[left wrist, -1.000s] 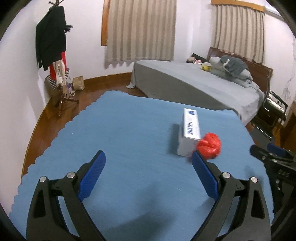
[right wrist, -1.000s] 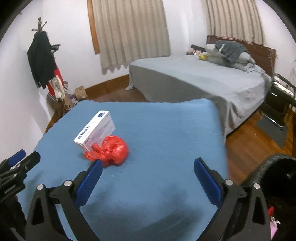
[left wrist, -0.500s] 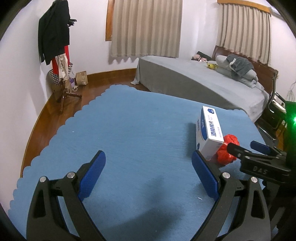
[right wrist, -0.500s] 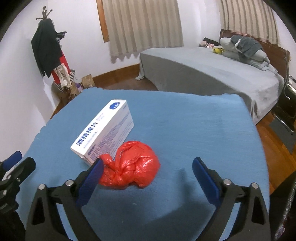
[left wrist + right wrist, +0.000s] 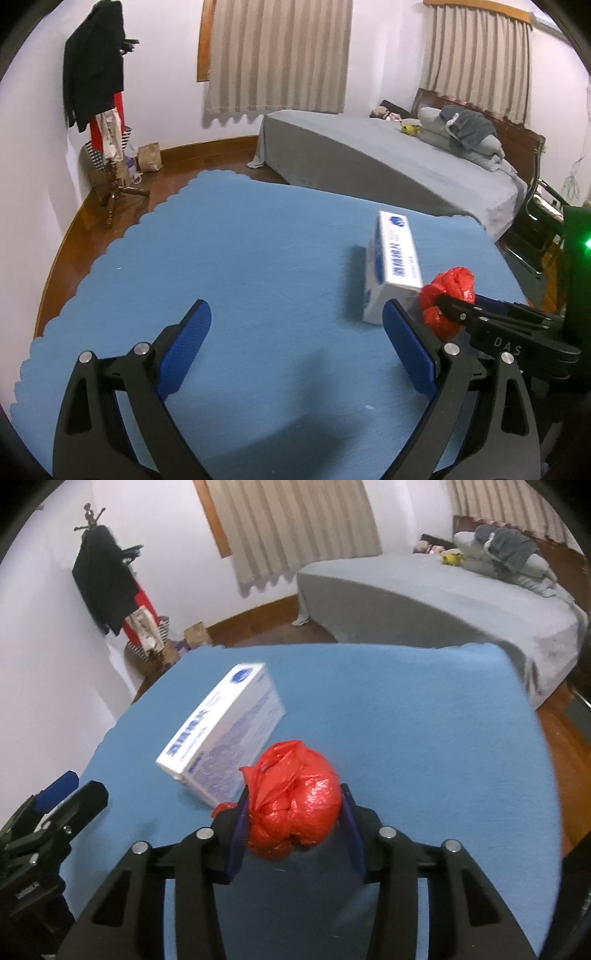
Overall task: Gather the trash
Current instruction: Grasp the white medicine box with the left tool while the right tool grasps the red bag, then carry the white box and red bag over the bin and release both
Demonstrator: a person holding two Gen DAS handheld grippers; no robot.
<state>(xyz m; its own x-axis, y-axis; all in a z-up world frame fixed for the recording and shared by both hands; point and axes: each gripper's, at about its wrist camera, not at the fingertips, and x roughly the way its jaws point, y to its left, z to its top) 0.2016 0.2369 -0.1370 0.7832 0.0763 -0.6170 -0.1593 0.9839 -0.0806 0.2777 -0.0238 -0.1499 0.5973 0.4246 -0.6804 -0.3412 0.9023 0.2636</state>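
Observation:
A crumpled red plastic bag [image 5: 293,801] lies on the blue tablecloth [image 5: 424,738], and my right gripper [image 5: 293,812] is shut on it, its blue pads pressing both sides. A white box with blue print [image 5: 221,731] stands just left of the bag, touching it. In the left wrist view the box [image 5: 393,266] and the red bag [image 5: 448,295] sit at the right, with the right gripper [image 5: 491,317] reaching in around the bag. My left gripper [image 5: 295,332] is open and empty above the cloth, left of the box.
A grey bed [image 5: 388,162] with pillows stands behind the table. A coat rack [image 5: 99,110] with clothes and bags stands by the left wall. A dark chair [image 5: 539,221] is at the right. The tablecloth [image 5: 221,258] has a scalloped left edge over a wooden floor.
My right gripper moved forward around the red bag and shut on it. The left gripper shifted slightly and stays open.

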